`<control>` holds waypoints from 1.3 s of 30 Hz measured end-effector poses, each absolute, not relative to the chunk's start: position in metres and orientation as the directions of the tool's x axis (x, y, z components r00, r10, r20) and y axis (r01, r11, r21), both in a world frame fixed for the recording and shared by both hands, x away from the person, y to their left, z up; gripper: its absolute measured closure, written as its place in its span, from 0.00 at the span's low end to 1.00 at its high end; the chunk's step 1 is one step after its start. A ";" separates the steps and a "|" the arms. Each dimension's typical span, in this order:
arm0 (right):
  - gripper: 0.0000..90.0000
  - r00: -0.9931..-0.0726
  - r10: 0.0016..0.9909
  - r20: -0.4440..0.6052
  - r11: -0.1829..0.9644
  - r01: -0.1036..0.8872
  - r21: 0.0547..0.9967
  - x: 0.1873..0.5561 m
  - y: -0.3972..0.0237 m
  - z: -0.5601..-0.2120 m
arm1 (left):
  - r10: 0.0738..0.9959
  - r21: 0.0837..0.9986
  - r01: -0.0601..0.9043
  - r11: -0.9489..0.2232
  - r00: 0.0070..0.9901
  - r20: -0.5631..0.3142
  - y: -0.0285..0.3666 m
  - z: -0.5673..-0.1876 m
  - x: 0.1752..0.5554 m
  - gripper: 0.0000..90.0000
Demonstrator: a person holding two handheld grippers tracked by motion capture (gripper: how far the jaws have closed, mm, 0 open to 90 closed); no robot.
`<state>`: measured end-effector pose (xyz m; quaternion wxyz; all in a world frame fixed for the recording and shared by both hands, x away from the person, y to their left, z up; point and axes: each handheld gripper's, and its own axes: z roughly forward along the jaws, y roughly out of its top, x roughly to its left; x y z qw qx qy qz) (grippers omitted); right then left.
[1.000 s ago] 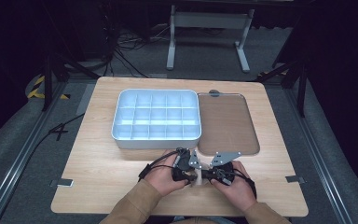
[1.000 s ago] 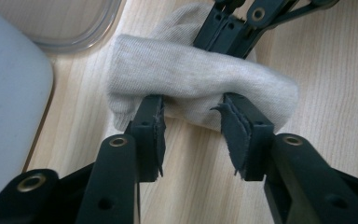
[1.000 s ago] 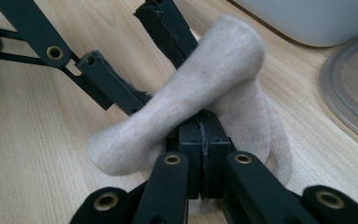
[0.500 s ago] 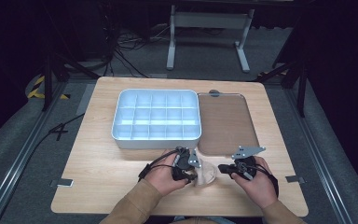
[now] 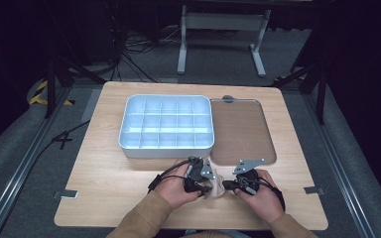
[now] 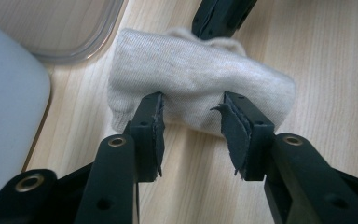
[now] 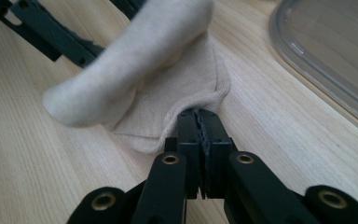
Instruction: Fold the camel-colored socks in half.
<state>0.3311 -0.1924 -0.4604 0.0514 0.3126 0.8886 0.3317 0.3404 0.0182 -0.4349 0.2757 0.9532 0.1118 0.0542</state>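
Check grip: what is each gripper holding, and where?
Right gripper pinches the beige sock at its open cuff edge. Left gripper straddles the rolled sock, jaws apart.

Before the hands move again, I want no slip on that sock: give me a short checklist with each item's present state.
1. Right gripper shut on the sock edge: ok.
2. Left gripper gripping the sock: not ok; its fingers straddle the roll, pads not pressing.
3. Sock lying on the table, outside the divided bin: ok.
4. Sock apart from the clear tray: ok.
5. How much fabric sits between the right fingers: cannot tell.
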 end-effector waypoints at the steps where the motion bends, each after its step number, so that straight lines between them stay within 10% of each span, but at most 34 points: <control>1: 0.98 -0.803 0.586 0.111 0.588 0.515 0.623 0.331 -0.191 -0.461 | 0.244 0.540 0.183 -0.822 0.969 0.042 0.018 -0.435 0.340 0.64; 39: 0.87 -0.802 0.586 0.111 0.602 0.524 0.603 0.332 -0.190 -0.463 | 0.261 0.525 0.225 -0.821 0.965 -0.005 0.009 -0.449 0.343 0.47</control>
